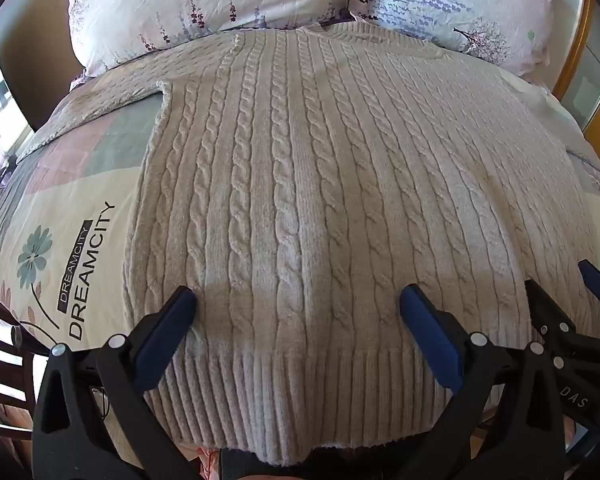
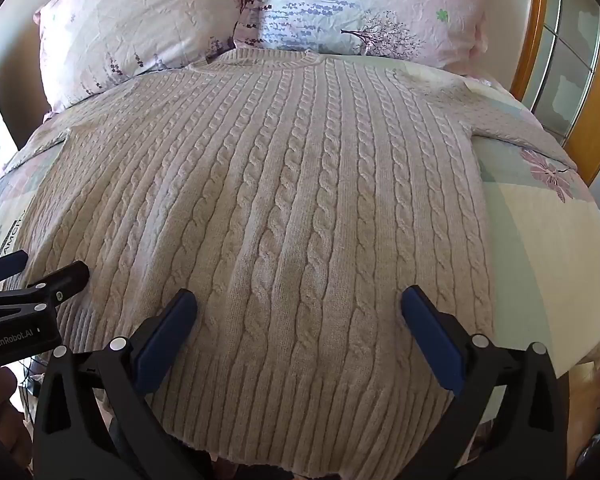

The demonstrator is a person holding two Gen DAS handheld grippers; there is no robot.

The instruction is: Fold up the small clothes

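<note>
Spread flat on the bed (image 1: 80,216): a cream cable-knit sweater (image 1: 300,184), long axis running bottom to top of frame, ribbed hem nearest, collar toward two floral pillows (image 1: 204,4) along the top. Only in left wrist view: "DREAMCITY" print (image 1: 85,272) at lower left and the left sleeve stretching to the upper left. Only in right wrist view: the right sleeve reaching to the upper right, a pink flower beside it. Left tool (image 1: 298,304) spread wide above the hem, gripping nothing. Right tool (image 2: 299,304) likewise wide, empty.
</note>
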